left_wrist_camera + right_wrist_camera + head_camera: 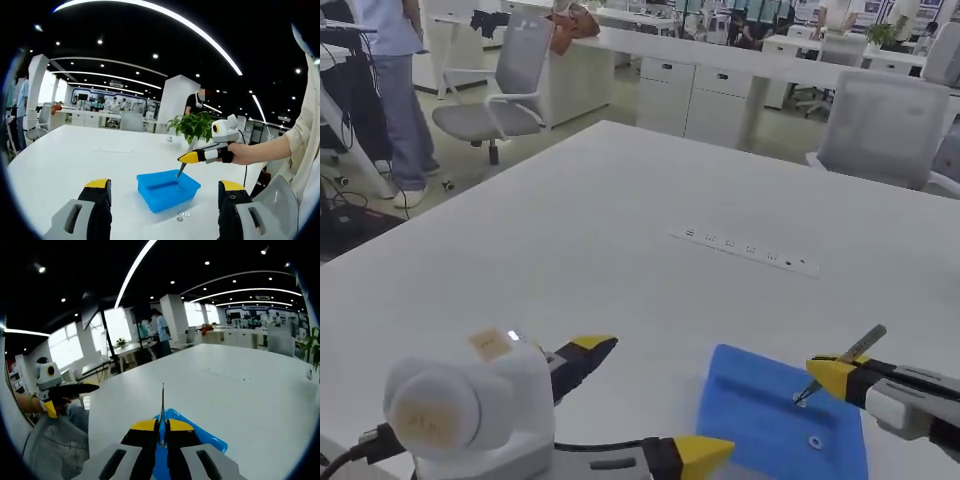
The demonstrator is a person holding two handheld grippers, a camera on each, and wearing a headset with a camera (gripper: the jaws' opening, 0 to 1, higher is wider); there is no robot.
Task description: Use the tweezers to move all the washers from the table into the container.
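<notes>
You are at a big white table in an open office, with grey chairs and long desks behind it. Your right gripper has its jaws squeezed nearly together on the tweezers. The thin metal sticks out past the yellow tips. In the right gripper view the tweezers run straight out ahead. Their point dips into the blue container, which sits just under this gripper. I cannot tell if the point holds anything. One small washer lies on the container floor, near the point.

Your left gripper has its jaws wide apart and holds nothing. It sits beside the container, not touching it. In the left gripper view the container is straight ahead between the jaws. Two washers lie on the table just in front of the container, on the side nearest this gripper. Past the container you see the right gripper and a green plant behind it.

Farther out from both grippers, a row of sockets is set in the table
</notes>
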